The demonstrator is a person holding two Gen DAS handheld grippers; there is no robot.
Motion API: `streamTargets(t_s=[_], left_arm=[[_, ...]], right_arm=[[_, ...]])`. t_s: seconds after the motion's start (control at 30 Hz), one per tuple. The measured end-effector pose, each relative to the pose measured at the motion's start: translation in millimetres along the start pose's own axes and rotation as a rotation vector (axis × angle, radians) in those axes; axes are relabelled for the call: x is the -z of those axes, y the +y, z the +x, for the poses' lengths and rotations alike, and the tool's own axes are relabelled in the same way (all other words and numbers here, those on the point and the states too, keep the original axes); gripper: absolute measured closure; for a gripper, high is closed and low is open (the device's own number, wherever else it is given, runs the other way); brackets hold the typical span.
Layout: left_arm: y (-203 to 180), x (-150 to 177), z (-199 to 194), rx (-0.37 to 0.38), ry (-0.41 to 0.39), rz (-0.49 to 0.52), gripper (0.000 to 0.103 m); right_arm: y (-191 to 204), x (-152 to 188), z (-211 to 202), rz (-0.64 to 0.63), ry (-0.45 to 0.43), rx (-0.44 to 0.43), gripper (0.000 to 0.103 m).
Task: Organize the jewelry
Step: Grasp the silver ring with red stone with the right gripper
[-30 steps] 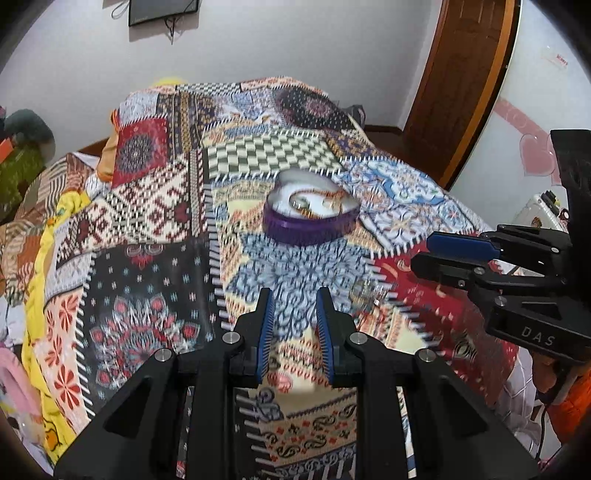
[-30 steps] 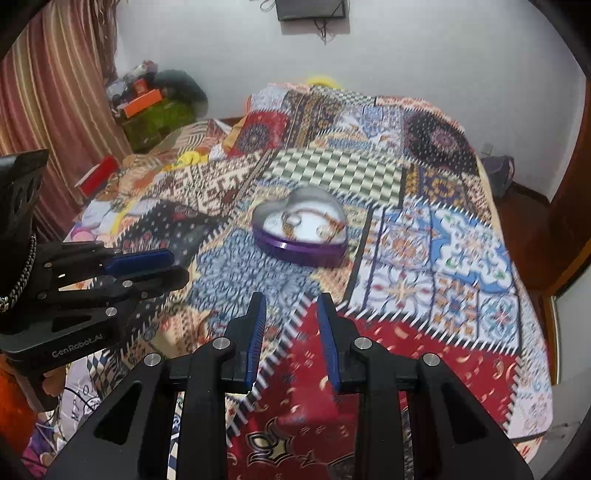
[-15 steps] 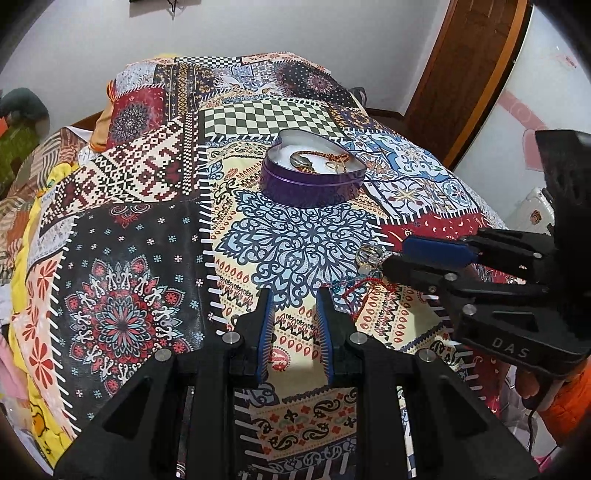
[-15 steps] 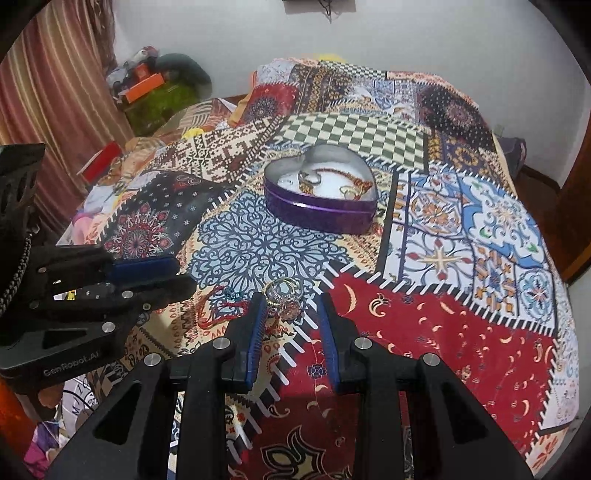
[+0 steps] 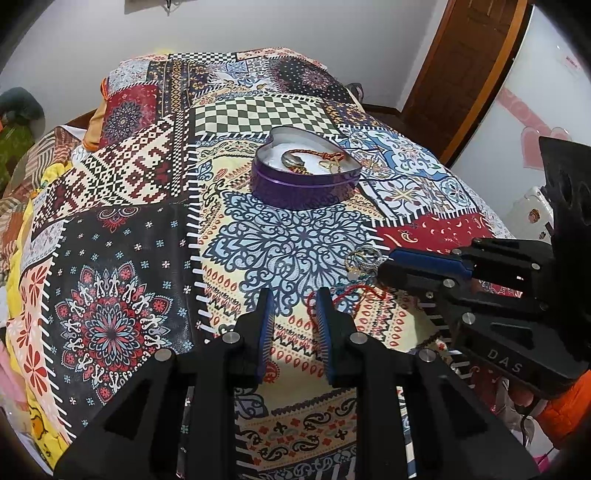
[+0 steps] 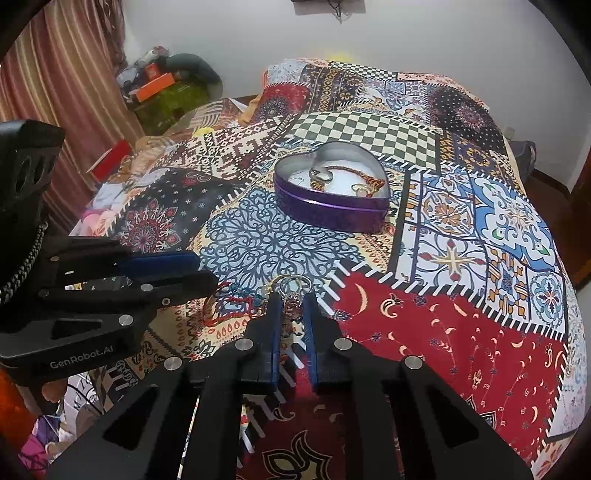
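Loosely heaped on the bed, a small pile of jewelry (image 6: 291, 291) sits near the front edge of the patchwork quilt (image 6: 461, 332), where a blue lace-patterned patch meets a red one; in the pile, thin rings (image 5: 364, 256) lie on top, and a jeweled piece (image 6: 293, 300) lies toward the front; a red cord bracelet (image 6: 229, 306) trails out to the left of it in the right wrist view. Farther back, well apart from the pile, a purple heart-shaped tin (image 6: 332, 206) stands open on the quilt, with a ring (image 6: 320, 174), a reddish braided bracelet (image 6: 364, 173) and another small gold piece lying on its white lining. The right gripper (image 6: 291, 314) is low over the pile, its jaws spread with the jeweled piece between the blue pads (image 6: 275, 332); whether the pads touch it cannot be told; in the left wrist view that same gripper (image 5: 391, 266) comes in from the right with its tips just beside the rings. The left gripper (image 5: 293, 306) hovers near the cord's loop, jaws spread and holding nothing; a bit of red cord (image 5: 354, 290) shows just beside its right finger. Behind the bed is a white wall (image 6: 406, 33); a striped curtain (image 6: 62, 74) hangs at the left and a brown wooden door (image 5: 465, 70) stands at the right.
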State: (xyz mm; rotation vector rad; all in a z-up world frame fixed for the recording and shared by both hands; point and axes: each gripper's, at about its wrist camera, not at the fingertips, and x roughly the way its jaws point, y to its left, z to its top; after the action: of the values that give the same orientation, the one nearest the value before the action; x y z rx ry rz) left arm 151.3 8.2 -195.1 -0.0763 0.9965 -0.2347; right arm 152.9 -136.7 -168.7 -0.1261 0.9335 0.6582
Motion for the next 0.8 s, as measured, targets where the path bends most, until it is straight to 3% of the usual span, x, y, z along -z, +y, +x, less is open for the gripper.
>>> streamTargets(t_s=[0.17,0.33,0.53,0.8], left_arm=[[-3,-2,-1,0.024,-0.008,-0.01,0.07],[-10,-3,10,0.033,0.014,0.008,0.07],[-17,-2,20,0.037,0.018,0.022,0.07],[-21,-2,23,0.076,-0.004,0.039,0.07]], right_arm=[[-9,-4,-13,0.032,-0.038,0.006,0.093],[-16,-3,-19,0.042,-0.046,0.03,0.094],[-21,9,-11,0.031,0.007,0.063,0.094],[-23,6,-14,0.035,0.018,0.035,0.091]])
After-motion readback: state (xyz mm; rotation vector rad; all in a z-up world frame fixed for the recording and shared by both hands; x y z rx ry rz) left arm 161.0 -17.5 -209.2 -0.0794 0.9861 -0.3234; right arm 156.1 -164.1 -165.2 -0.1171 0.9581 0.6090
